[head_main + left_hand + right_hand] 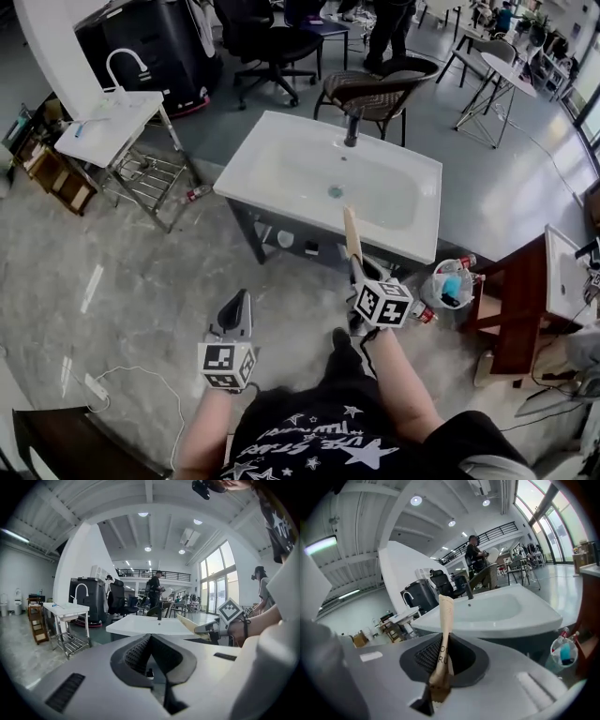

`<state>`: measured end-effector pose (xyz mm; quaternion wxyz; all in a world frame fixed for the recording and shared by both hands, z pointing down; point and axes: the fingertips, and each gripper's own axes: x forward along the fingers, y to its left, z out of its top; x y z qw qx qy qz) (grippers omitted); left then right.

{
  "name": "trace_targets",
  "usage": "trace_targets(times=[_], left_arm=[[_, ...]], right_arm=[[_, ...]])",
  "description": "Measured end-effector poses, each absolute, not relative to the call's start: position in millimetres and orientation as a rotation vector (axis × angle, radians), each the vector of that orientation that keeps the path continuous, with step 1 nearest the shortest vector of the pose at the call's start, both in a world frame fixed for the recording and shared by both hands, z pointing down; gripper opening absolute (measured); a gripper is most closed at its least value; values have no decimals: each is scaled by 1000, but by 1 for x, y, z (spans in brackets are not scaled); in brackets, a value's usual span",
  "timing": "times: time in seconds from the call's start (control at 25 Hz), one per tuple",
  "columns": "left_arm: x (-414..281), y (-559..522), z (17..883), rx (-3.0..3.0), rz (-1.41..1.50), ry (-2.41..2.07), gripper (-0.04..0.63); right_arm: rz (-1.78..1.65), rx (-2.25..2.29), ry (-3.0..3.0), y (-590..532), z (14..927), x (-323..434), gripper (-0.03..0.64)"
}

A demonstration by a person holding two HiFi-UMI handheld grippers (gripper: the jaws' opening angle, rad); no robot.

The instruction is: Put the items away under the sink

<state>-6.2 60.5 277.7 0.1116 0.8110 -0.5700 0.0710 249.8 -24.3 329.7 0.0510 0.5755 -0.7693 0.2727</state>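
Observation:
A white sink on a dark frame stands mid-floor, with small items on the shelf beneath it. My right gripper is shut on a slim beige tube that sticks up and forward, overlapping the sink's front edge. In the right gripper view the tube rises between the pads of the right gripper, with the sink beyond. My left gripper hovers over the floor at the lower left, apart from the sink. The left gripper has its pads together with nothing between them.
A clear bag with a blue item and a red-capped bottle lie on the floor right of the sink. A red-brown wooden stand is at the right. A smaller sink on a wire rack and a wicker chair stand behind.

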Motion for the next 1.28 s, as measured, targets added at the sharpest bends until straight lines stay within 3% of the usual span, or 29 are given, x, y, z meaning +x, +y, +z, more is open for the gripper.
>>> trace_targets(times=[0.24, 0.56, 1.28], left_arm=[[-66, 110, 313, 2345, 220, -1655, 6], [-70, 155, 409, 2279, 295, -1538, 6], [-45, 30, 618, 2232, 274, -1624, 6]], right_arm=[[893, 1645, -2225, 78, 386, 198, 32], [1067, 1633, -1963, 144, 503, 207, 32], [989, 1590, -1956, -21, 740, 243, 32]])
